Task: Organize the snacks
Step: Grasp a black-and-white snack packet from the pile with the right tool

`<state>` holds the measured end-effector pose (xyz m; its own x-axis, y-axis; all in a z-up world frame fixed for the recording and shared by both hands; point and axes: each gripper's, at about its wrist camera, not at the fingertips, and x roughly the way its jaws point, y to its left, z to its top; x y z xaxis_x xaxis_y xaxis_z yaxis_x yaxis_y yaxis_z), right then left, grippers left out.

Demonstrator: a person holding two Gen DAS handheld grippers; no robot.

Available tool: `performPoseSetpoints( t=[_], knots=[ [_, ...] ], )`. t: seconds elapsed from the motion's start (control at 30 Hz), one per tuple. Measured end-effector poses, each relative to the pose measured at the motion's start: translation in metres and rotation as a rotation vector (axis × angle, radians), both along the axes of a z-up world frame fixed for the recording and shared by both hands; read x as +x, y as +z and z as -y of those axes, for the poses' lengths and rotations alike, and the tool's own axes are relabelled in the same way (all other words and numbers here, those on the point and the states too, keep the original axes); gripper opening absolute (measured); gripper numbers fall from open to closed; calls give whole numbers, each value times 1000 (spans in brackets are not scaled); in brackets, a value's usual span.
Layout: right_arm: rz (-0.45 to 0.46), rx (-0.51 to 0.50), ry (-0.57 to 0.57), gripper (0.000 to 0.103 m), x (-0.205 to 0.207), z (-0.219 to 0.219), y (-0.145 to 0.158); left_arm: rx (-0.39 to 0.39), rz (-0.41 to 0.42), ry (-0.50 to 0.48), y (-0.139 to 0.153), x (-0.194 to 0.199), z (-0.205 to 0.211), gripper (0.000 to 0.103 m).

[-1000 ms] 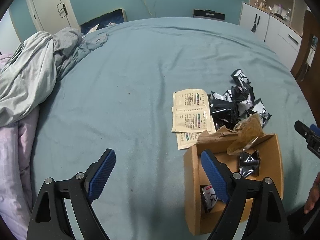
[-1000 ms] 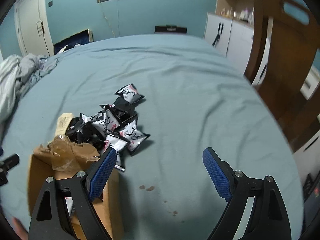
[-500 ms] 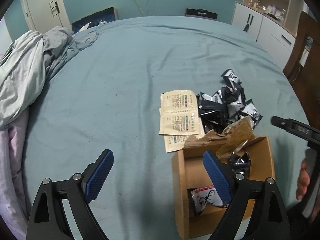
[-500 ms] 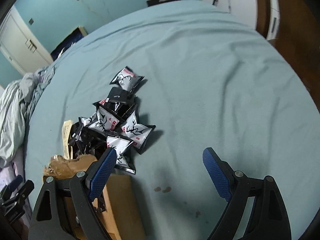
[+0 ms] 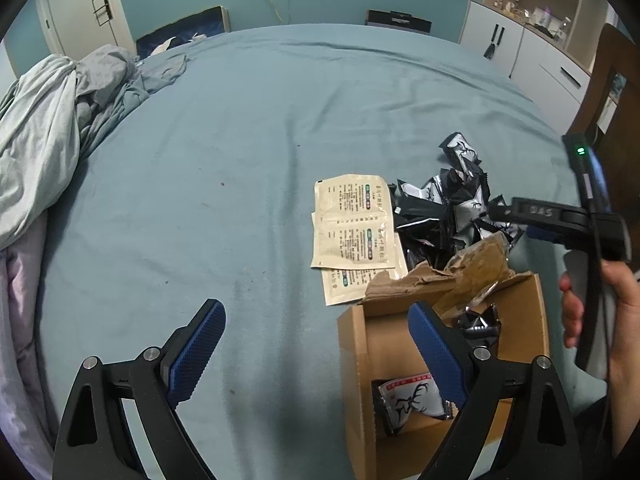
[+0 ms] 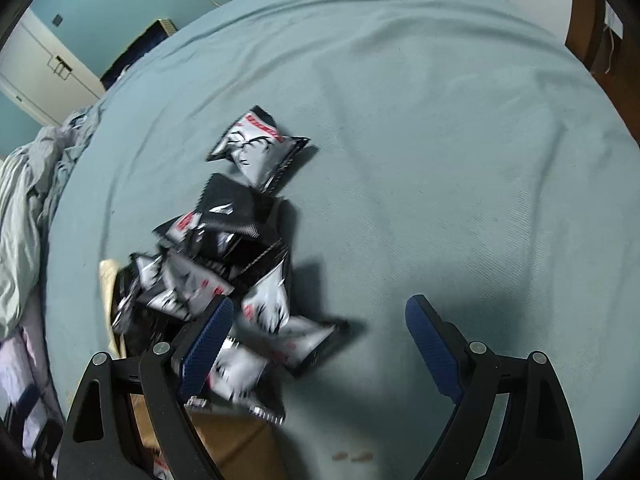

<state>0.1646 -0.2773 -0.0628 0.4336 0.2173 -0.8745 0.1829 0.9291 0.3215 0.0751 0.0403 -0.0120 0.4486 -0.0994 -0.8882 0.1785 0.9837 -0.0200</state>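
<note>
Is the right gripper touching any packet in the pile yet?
Cannot tell. In the right wrist view the right gripper is open, and its left finger overlaps the blurred packet pile, so neither contact nor a gap shows plainly.

Bare bedsheet (image 5: 224, 184) across centre and left of the left-wrist frame: free passage. Blocked lower right by box (image 5: 356, 364), packet pile (image 5: 448, 208) and sachets (image 5: 352, 220) above it. Rumpled blanket (image 5: 44, 120) at upper left.

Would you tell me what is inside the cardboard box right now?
The cardboard box holds one white deer-print packet and a dark packet; the left gripper's finger hides the space between them.
</note>
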Motion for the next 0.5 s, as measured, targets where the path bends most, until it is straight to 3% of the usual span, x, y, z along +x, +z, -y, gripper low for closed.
performPoseSetpoints(
  t=[0.23,0.33,0.37,0.43,0.5],
  knots=[
    [13,-59,41,87,15,-9,-8,-10,-7,9,-1,0,-1,94],
    [18,-119,81,59,11,-24,-6,-18,-9,11,0,-1,-2,94],
    [20,-126,93,45,10,-27,-4,-20,-7,12,1,-1,-2,94],
    [25,-85,102,24,8,-29,-2,-19,4,12,3,-1,-3,94],
    [48,-57,84,17,2,-26,3,-17,18,12,3,-2,-4,94]
  ],
)
